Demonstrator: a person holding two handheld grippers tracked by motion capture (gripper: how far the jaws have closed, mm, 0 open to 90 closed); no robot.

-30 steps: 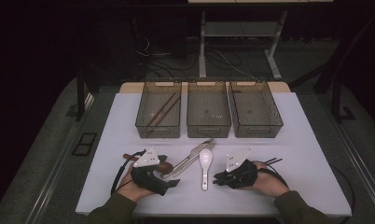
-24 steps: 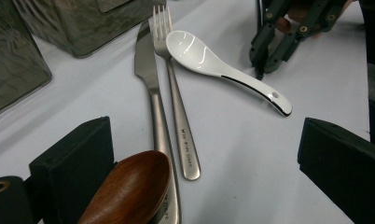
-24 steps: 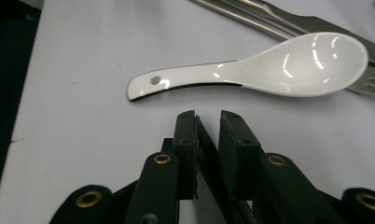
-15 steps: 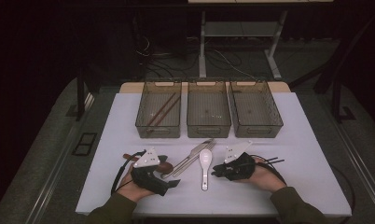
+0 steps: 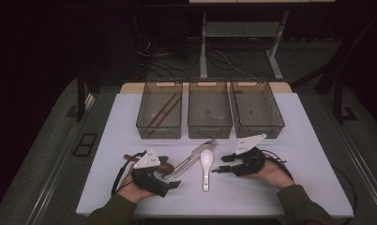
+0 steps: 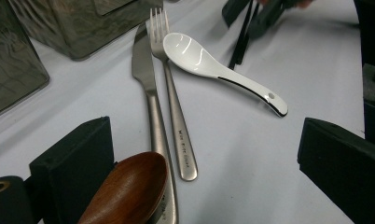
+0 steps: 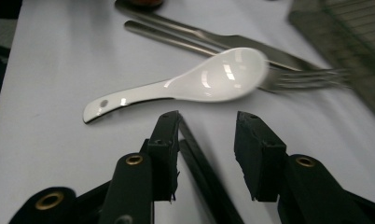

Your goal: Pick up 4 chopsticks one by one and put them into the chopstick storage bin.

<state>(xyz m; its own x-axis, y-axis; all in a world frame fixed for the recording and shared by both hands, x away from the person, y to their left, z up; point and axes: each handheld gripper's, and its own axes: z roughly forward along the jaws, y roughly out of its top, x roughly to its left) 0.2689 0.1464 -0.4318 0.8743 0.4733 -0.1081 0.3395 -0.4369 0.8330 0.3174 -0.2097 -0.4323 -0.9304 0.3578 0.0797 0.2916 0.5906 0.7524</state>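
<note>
Our right gripper (image 7: pixel 206 140) has just been opening, its jaws parted beside black chopsticks (image 7: pixel 202 172) on the bench (image 5: pixel 290 140), nothing pinched. The white spoon (image 5: pixel 206 161) lies mid-bench for sorting; our left gripper (image 6: pixel 204 163) rests spread.

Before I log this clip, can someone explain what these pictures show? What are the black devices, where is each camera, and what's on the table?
There is no robot here. A person holds a hand-held two-jaw gripper in each hand: the left gripper and the right gripper.

The high view looks down from above the person's side of the white table. The other two views come from cameras riding on each gripper, looking along its black jaws.

On the table lie a white ceramic spoon, a metal fork, a metal knife, a wooden spoon and black chopsticks. Behind them stand three mesh bins; the left bin holds brown chopsticks.

The left gripper is open. The right gripper's jaws have just opened, with the black chopsticks lying between them, ungripped.
</note>
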